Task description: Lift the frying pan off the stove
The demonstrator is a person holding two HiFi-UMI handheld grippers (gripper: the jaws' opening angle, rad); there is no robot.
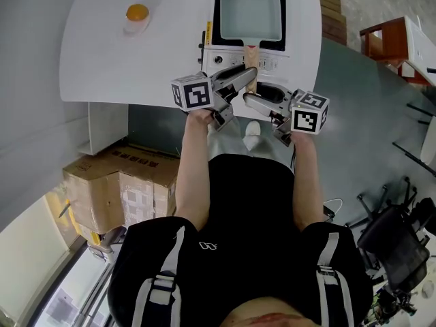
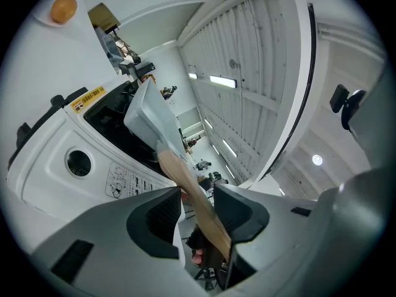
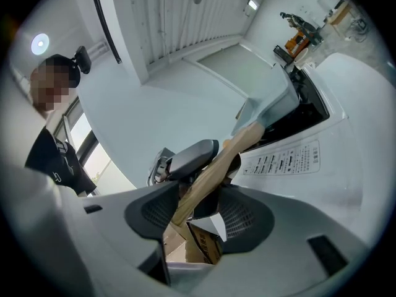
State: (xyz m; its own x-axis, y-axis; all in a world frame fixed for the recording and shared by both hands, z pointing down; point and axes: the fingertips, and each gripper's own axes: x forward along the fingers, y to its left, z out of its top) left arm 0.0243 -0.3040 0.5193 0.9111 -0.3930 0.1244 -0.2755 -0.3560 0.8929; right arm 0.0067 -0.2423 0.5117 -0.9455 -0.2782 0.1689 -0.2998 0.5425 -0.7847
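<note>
A square pale-blue frying pan [image 1: 250,9] sits on the white stove [image 1: 272,58] at the far side of the table, its wooden handle [image 1: 251,63] pointing at me. My left gripper [image 1: 242,75] comes at the handle from the left. In the left gripper view the handle [image 2: 185,178] runs between the jaws of the left gripper [image 2: 197,212], against the right pad, with a gap on the left. My right gripper [image 1: 259,95] is at the handle's near end. In the right gripper view the handle [image 3: 229,156] lies between that gripper's [image 3: 198,215] spread jaws, with space on one side.
The stove stands on a white table [image 1: 102,60], which also carries a small dish with an orange ball [image 1: 137,12] at its far left. Cardboard boxes [image 1: 116,189] lie on the floor to my left. An office chair [image 1: 395,237] stands to my right, with wooden furniture [image 1: 388,39] further back.
</note>
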